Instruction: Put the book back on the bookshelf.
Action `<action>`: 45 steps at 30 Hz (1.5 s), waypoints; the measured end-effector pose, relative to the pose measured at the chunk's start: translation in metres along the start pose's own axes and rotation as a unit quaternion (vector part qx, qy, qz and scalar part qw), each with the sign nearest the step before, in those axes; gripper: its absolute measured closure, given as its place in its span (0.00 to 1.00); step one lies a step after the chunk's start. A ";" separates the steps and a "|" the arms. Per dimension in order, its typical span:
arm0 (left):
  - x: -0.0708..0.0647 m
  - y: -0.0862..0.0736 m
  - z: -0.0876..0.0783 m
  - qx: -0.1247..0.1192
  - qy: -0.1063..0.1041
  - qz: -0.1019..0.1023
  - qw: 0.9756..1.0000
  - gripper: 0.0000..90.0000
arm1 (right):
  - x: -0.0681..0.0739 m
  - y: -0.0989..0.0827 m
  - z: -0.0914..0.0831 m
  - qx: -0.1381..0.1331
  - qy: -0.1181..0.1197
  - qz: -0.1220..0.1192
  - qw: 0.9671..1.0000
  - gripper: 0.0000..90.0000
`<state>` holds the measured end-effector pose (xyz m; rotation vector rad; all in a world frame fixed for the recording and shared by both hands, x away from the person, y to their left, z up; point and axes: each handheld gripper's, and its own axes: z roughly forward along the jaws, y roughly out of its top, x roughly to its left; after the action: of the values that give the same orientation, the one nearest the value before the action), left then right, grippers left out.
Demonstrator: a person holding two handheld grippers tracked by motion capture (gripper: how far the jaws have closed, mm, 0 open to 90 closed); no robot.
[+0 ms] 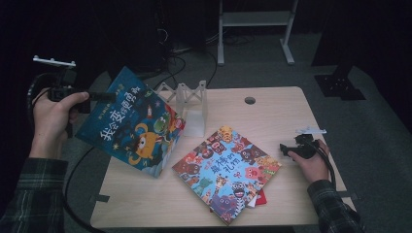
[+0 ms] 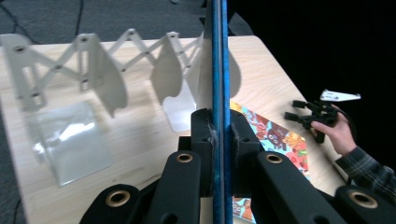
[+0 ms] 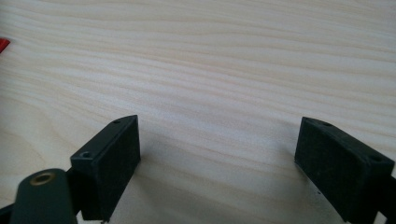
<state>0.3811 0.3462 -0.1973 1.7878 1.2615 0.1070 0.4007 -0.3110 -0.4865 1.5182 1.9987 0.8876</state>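
Note:
A blue picture book (image 1: pixel 131 126) hangs tilted over the table's left edge, with my left gripper (image 1: pixel 109 96) shut on its upper edge. In the left gripper view the book's thin edge (image 2: pixel 219 70) runs straight up between the pads of the left gripper (image 2: pixel 219 133). A white folding book rack (image 1: pixel 192 104) (image 2: pixel 107 79) stands at the back of the table, just right of the book. A second colourful book (image 1: pixel 226 170) (image 2: pixel 280 140) lies flat near the front. My right gripper (image 1: pixel 284 148) (image 2: pixel 294 109) (image 3: pixel 219 163) rests on the wood at the right, open, nothing between its fingers.
The light wooden table (image 1: pixel 272 111) has a round cable hole (image 1: pixel 249 100) at the back. A red item (image 1: pixel 262 198) (image 3: pixel 3 44) pokes out from under the flat book. A metal stand (image 1: pixel 255 19) and cables lie on the floor behind.

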 end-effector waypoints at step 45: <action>0.069 0.020 -0.014 0.001 0.113 -0.092 0.989 0.92 | 0.001 0.000 0.001 0.001 0.000 0.002 1.000 0.14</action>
<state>0.4202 0.4079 -0.2035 1.6860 1.5823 0.2086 0.4011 -0.3100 -0.4865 1.5240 1.9969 0.8878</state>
